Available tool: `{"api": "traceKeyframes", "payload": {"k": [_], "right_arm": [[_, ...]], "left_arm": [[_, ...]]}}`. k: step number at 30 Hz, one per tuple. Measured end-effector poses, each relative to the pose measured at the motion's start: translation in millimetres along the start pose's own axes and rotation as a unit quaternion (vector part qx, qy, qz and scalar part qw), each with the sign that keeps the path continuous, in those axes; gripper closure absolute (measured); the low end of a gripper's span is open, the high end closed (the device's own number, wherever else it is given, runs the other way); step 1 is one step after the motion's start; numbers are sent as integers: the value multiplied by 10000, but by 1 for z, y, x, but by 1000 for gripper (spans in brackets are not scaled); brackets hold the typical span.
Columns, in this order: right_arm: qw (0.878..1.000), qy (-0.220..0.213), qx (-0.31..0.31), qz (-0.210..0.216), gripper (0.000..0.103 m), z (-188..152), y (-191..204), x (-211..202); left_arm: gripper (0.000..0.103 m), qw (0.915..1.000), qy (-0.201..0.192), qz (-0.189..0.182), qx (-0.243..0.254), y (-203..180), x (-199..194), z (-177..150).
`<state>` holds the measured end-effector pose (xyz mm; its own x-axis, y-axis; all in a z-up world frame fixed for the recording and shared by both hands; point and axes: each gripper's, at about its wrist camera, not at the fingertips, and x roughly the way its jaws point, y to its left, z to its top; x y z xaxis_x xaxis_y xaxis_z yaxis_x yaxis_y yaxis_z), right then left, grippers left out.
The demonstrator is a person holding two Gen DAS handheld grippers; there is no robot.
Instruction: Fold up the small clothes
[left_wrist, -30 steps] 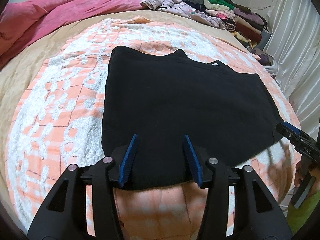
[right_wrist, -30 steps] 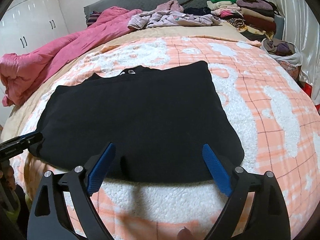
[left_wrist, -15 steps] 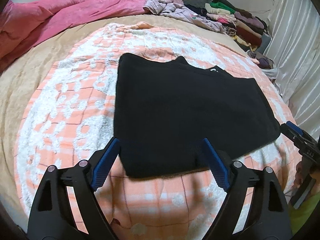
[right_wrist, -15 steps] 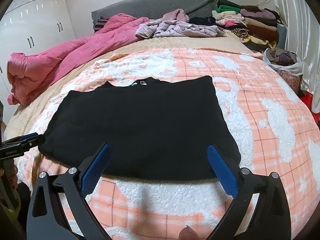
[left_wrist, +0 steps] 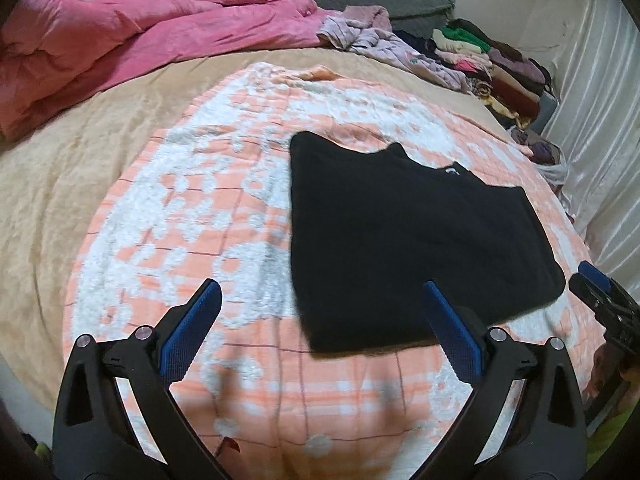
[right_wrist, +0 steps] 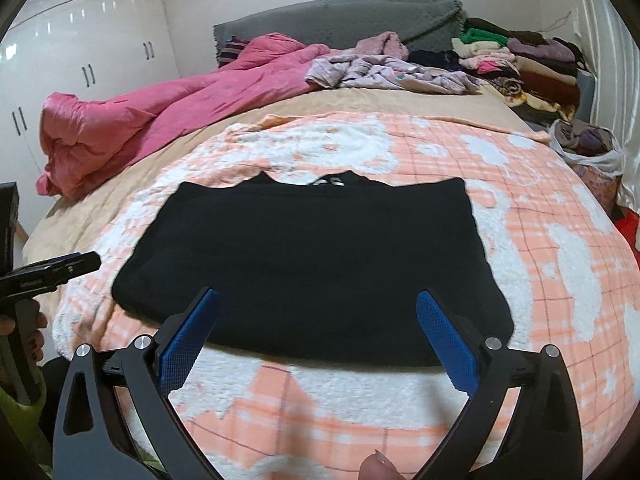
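A black garment (left_wrist: pixel 400 232) (right_wrist: pixel 312 248) lies folded flat on the orange-and-white plaid blanket (left_wrist: pixel 200 208) (right_wrist: pixel 540 240), its neck label at the far edge. My left gripper (left_wrist: pixel 320 292) hovers above the garment's near left corner; its jaws are opening and nothing is pressed between them. My right gripper (right_wrist: pixel 317 296) hangs open over the near edge of the garment, clear of the cloth. Each gripper also shows in the other's view: the right gripper (left_wrist: pixel 600 292) at the right rim, the left gripper (right_wrist: pixel 60 268) at the left rim.
A pink duvet (left_wrist: pixel 120 40) (right_wrist: pixel 160 112) is bunched along the bed's far left. Lilac clothes (left_wrist: pixel 380 48) lie near the grey headboard. Stacked folded clothes (right_wrist: pixel 532 68) fill the far right corner, beside a bag of clothes (right_wrist: pixel 584 144). White wardrobe doors (right_wrist: pixel 80 40) stand at left.
The left jaws spread wide and let go of the garment's near edge. Both grippers pulled back and rose, so the garment looks smaller and lies still.
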<state>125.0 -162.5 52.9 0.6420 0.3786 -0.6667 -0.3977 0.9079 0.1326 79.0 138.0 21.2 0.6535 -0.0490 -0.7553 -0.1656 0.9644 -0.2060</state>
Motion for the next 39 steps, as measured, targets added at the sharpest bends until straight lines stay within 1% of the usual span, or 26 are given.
{"api": "traceKeyframes", "payload": {"k": [7,15,21,23,27,34,39], "right_arm": [[9995,-13,-250,183,5,3,26,1],[9976,105,-559,385,4,-1,59,15],[9943,241,-898,517,4,-7,90,32],[9923,265,-1106,494,4,-10,102,38],[9880,367,-1381,589,4,-17,123,51],[9790,526,-1893,543,4,-30,154,78],[9700,616,-2349,124,4,-42,171,99]], "left_arm": [[10,9998,-50,99,-183,18,-5,2],[10,9995,-42,193,-239,31,-2,5],[10,9991,-5,280,-322,43,5,13],[10,9989,3,315,-336,46,8,17],[10,9989,19,351,-319,48,15,29],[10,9991,108,363,-210,46,33,43],[10,9990,231,346,-164,44,48,47]]}}
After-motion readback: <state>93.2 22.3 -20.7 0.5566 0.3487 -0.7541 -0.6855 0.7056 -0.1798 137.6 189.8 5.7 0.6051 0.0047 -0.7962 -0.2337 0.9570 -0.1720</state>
